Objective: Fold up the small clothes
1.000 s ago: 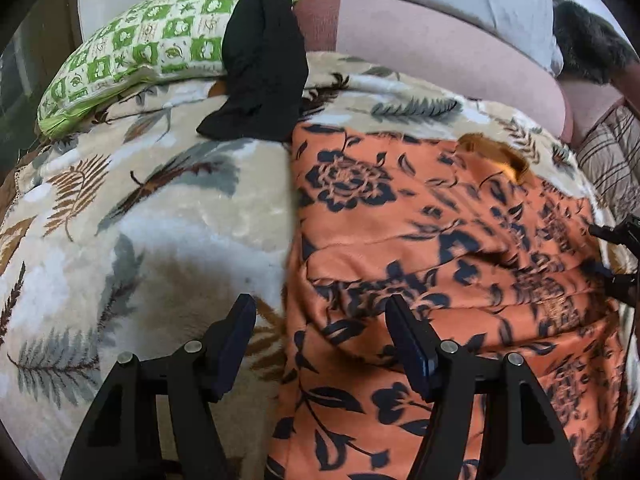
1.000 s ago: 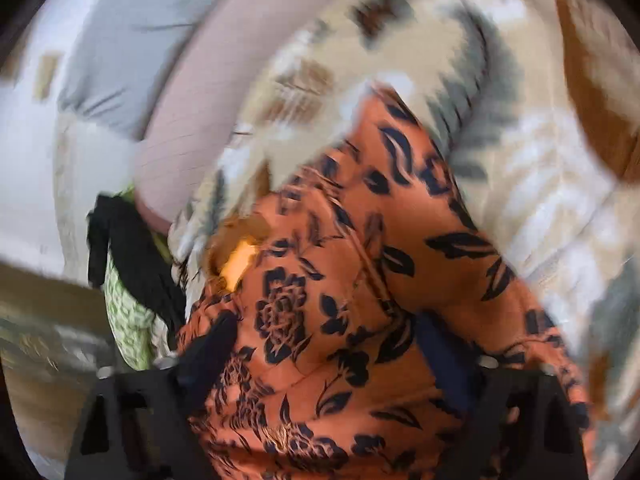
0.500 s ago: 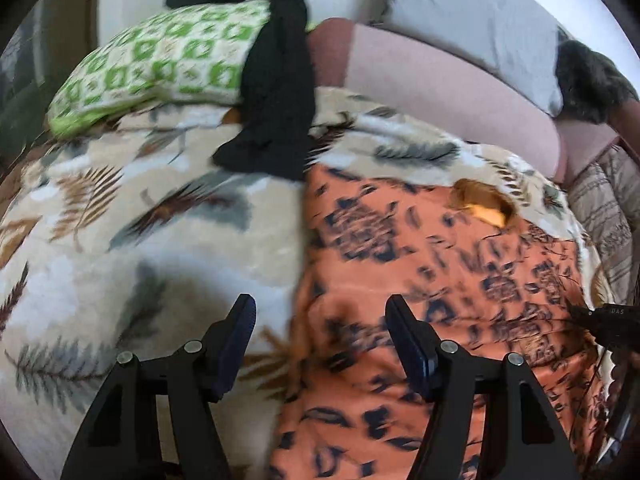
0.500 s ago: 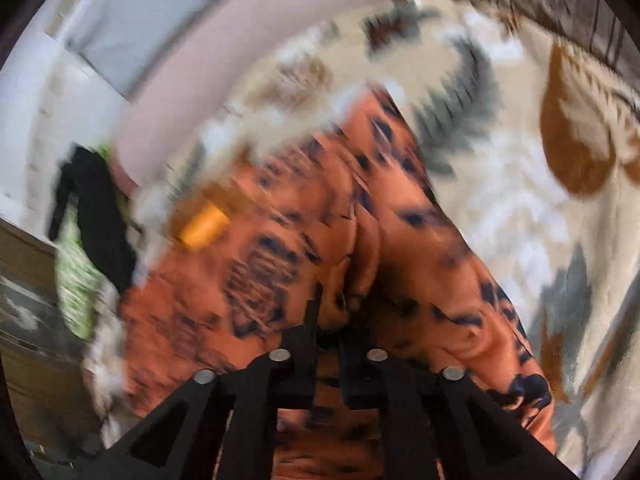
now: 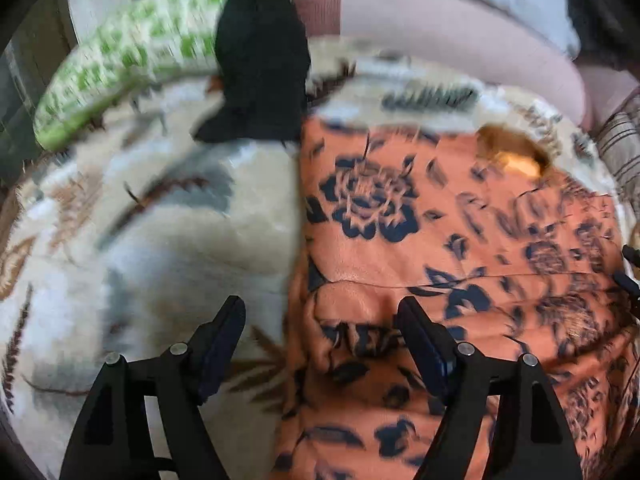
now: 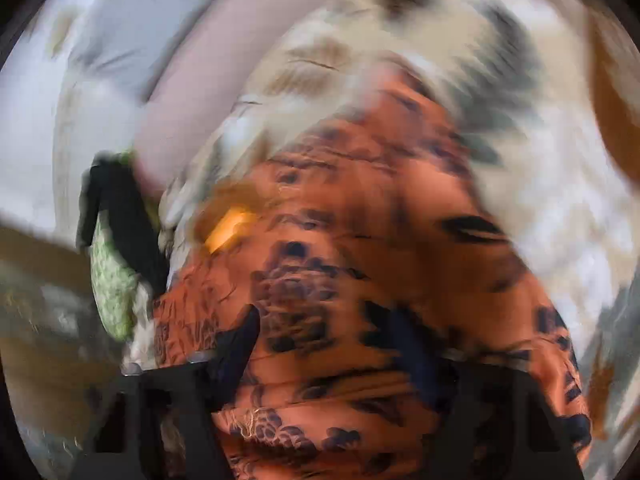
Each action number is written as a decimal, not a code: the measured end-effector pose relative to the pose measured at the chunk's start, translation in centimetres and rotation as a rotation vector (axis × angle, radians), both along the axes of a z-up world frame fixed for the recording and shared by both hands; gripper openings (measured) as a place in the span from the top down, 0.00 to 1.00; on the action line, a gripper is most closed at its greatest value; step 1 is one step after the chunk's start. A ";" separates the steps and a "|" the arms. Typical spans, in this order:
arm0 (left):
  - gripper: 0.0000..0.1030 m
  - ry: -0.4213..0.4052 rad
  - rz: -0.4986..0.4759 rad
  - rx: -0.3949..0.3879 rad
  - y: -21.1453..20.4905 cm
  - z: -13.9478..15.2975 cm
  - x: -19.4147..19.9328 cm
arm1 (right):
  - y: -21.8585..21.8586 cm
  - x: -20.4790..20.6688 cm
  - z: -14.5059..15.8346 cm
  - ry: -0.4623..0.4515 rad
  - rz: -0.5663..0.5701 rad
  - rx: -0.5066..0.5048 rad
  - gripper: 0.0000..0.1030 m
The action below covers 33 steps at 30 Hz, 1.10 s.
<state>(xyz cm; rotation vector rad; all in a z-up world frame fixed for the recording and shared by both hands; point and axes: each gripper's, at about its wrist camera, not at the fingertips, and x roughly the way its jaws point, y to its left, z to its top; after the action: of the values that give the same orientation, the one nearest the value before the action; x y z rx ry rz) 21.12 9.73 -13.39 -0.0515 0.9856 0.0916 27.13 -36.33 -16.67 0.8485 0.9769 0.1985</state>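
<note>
Between the spread jaws of the left gripper (image 5: 320, 336) lies the orange garment (image 5: 460, 248) edge. Right gripper (image 6: 324, 344) jaws stand spread, empty. Closing now risks pinching the blanket (image 5: 160, 240) too.

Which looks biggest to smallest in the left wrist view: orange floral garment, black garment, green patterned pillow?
1. orange floral garment, largest by far, though it lies nearest the camera.
2-3. black garment and green patterned pillow: look alike in area; pillow partly covered and blurred, so unranked.

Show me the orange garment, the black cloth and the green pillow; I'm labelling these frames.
orange garment (image 5: 460, 240), left wrist view, on its flat upper part with the dark flower print.
black cloth (image 5: 260, 60), left wrist view, on its middle.
green pillow (image 5: 132, 52), left wrist view, on its patterned top face.
</note>
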 end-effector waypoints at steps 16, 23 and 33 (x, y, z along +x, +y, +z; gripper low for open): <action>0.23 0.051 -0.014 -0.203 2.0 -0.1 -23.2 | -7.4 -27.4 3.7 -0.021 0.068 -0.168 0.25; 0.23 0.048 -0.025 -0.184 1.2 -0.1 -25.1 | -6.8 -31.1 3.5 -0.023 0.096 -0.139 0.25; 0.23 -0.135 0.032 -0.211 2.7 4.4 -26.8 | -9.5 -48.7 30.6 -0.857 -0.339 -0.692 0.15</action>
<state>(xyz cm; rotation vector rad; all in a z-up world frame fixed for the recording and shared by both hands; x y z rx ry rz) -5.71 12.39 -9.01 -0.2641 0.8564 0.0127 -21.55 -45.86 13.93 0.2141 0.0532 -0.0774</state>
